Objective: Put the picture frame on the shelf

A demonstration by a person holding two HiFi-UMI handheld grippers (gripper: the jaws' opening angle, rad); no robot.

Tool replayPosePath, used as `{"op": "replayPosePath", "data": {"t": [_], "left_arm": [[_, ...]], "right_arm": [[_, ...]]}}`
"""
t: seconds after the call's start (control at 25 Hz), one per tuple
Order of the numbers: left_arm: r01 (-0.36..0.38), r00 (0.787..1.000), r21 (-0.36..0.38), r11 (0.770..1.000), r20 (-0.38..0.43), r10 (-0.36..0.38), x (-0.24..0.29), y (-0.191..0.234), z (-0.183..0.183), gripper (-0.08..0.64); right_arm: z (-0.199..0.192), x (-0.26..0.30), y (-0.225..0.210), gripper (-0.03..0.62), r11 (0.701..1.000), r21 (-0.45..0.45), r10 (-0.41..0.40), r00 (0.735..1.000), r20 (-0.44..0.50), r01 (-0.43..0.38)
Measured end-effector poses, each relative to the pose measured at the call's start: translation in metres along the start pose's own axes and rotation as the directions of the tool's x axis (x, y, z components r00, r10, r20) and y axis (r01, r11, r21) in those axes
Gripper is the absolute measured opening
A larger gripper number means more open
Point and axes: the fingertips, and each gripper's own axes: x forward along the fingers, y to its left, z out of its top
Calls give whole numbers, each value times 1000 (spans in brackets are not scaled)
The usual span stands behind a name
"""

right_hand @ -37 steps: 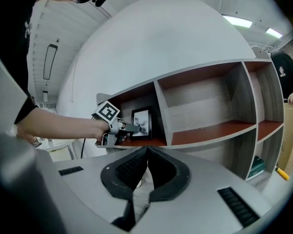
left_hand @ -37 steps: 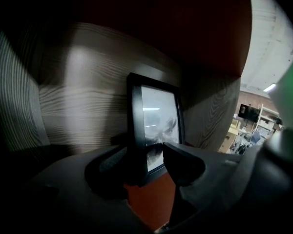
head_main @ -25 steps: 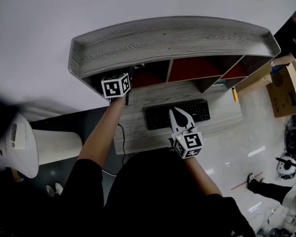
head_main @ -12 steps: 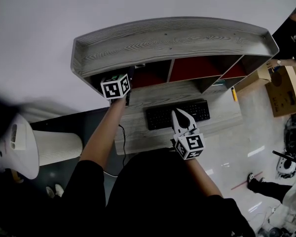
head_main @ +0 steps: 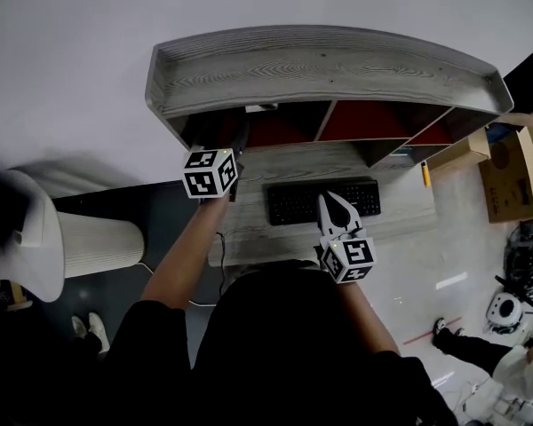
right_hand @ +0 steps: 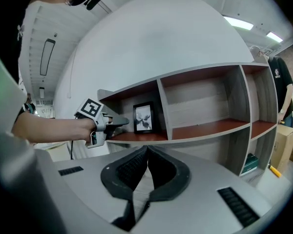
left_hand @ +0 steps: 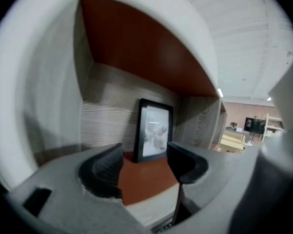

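Office-like workroom, desk (head_main: 249,234) with keyboard (head_main: 323,201), wooden shelf unit (head_main: 320,65), cardboard boxes (head_main: 508,162), ceiling lights (right_hand: 233,20)

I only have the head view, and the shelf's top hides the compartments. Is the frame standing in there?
Observer: Yes. The frame stands upright on the red board, at the back.
Operator: Which compartment?
Observer: The leftmost one of the shelf, near its divider.
Operator: Is the left gripper off it?
Observer: Yes. The left gripper has its fingers apart with nothing between them; the frame is beyond their tips.
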Motion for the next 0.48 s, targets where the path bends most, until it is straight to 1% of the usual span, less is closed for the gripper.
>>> {"op": "replayPosePath", "data": {"t": [0.16,0.24,0.36,0.4,0.48], "left_arm": [[20,999,-22,1000,37,-19,-50,-12,-13,276],[19,999,-53,998,49,-16,-78,-15,-25,275],[17,998,-86,996,68,-11,-115,-20,-42,274],[21,997,-90,996,81,-14,-125,-22,-46,257],[35,994,-98,995,111,-24,-144,-26,-50,178]], "right_arm": [[10,-4,5,12,1000,-26,-15,1000,8,15],[14,-8,6,12,999,-42,-17,1000,11,17],[9,-10,9,12,998,-65,-12,1000,-14,11],[7,-9,12,12,997,-70,-10,1000,-23,9],[5,-8,19,12,997,-79,-5,999,-38,2]]}}
